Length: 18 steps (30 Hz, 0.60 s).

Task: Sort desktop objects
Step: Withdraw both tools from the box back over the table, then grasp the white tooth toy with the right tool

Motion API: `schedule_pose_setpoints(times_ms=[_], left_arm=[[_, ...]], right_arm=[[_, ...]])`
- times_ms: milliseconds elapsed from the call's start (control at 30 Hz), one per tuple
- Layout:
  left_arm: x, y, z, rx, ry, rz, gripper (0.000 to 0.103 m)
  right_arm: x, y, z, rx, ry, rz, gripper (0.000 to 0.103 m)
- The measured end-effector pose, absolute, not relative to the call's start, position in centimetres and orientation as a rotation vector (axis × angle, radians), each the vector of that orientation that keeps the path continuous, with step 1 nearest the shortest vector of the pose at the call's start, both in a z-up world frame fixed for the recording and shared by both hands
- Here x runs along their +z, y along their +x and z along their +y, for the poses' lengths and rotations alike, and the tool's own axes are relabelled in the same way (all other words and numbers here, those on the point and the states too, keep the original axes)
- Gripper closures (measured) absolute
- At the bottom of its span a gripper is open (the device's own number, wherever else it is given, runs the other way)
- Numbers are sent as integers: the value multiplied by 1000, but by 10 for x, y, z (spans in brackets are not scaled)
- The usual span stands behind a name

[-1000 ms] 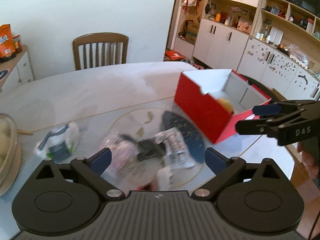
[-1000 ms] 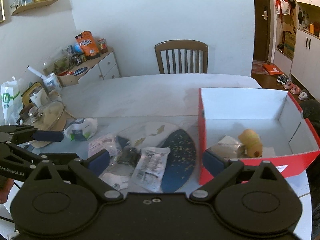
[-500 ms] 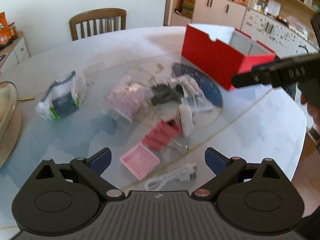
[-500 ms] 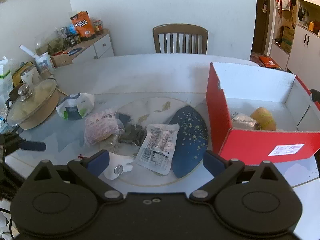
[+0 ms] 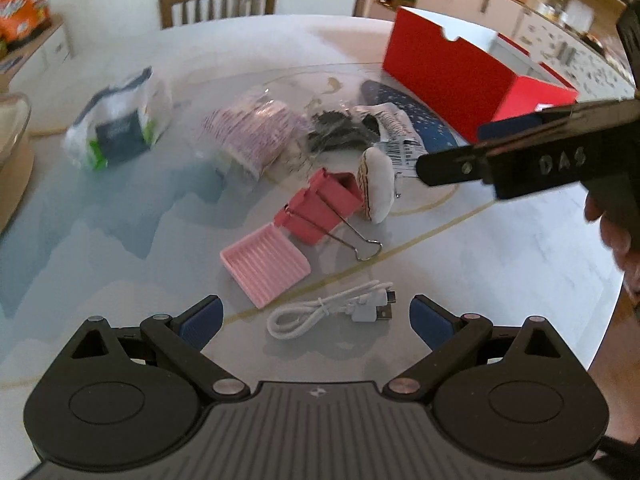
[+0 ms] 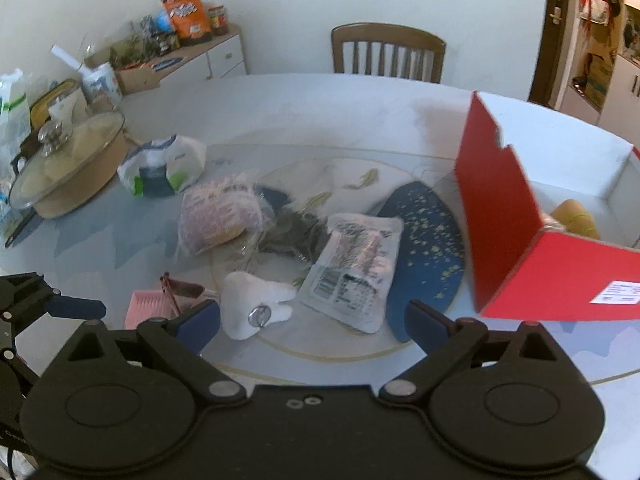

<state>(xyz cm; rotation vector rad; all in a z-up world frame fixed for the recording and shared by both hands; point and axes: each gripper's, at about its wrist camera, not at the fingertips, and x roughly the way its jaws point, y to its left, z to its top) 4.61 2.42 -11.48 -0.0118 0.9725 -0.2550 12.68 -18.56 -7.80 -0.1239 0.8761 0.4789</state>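
Observation:
My left gripper [image 5: 316,316] is open and empty, hovering just above a coiled white USB cable [image 5: 332,312]. Beyond it lie a pink ribbed soap dish [image 5: 265,266], a pink binder clip [image 5: 320,210] and a white tooth-shaped keyring [image 5: 376,186]. My right gripper [image 6: 312,322] is open and empty, close to the tooth keyring [image 6: 250,310] and a clear snack packet [image 6: 354,268]. The red box [image 6: 528,240] stands at the right with a yellow object [image 6: 574,220] inside. The right gripper also shows in the left wrist view [image 5: 452,160].
A pink-printed bag [image 6: 218,216], a dark bag [image 6: 294,232], a white-and-green tissue pack [image 6: 162,172] and a dark blue speckled mat [image 6: 424,240] lie mid-table. A lidded pot [image 6: 60,164] stands at the left edge. A wooden chair [image 6: 388,54] is behind the table.
Both grippers have pulled back and tilted down toward the near table edge. The cable, soap dish and binder clip have come into the left view. Both stay open.

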Motion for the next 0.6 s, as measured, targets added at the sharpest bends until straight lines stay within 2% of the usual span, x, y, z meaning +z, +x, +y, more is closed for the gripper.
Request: schedule_pose_setpoints(times_ms=[333,600], left_arm=[[-115,42,12,-189,9,930,3],[-117,41,2,-165,17,922,5]], right_arm=[[-93,135,-161,533,-159,869,13],[-108,143,-147,560,-184,898,26]])
